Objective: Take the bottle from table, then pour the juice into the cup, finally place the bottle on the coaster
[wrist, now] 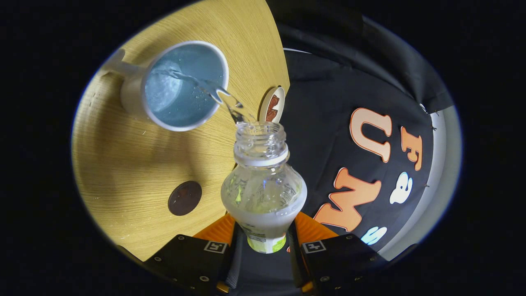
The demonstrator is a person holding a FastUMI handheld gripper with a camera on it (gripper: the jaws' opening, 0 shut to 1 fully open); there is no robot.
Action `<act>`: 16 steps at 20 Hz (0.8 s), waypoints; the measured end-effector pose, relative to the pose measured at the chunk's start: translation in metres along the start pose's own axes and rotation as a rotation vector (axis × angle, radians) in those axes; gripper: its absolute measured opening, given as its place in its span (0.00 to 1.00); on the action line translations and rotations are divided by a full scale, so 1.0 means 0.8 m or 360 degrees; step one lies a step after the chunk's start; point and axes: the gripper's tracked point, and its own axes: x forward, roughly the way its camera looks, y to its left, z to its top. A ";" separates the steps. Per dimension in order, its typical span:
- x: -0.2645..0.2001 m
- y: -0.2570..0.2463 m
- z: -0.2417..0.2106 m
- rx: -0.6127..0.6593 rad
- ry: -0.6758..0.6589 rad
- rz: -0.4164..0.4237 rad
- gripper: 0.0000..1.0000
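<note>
A: Wood-grain table runs under my claw, pale and lightly speckled with drops, and its far edge ends against the black cloth wall. How much room do I have?

B: Plenty on the bare wood between the cup and your fingers. What sits near the edge?

A: A small round disc with a brown picture on it, right at the table's rim, just beyond the bottle's mouth. A dark brown round coaster lies flat on the wood, nearer my fingers and well apart from the cup.

B: And the bottle?

A: My gripper is clamped on the bottle, both fingers pressing its lower body at the label. It is clear plastic, cap off, threaded neck pointing ahead of my fingers and tipped toward the cup. A clear stream of juice arcs from its mouth over the near rim.

B: The cup?

A: A white mug with its handle on the far side from the bottle, standing on the wood beyond my fingers. Its inside looks pale blue, liquid pooling at the bottom, droplets on the inner wall

B: Anything past the table?

A: Only the cloth wall and a pale strip of floor beyond it
</note>
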 end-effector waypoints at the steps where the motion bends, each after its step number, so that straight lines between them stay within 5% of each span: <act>1: 0.000 -0.001 0.000 -0.0007 -0.0001 0.0001 0.52; 16: -0.003 -0.014 -0.005 -0.0124 -0.0012 -0.0012 0.52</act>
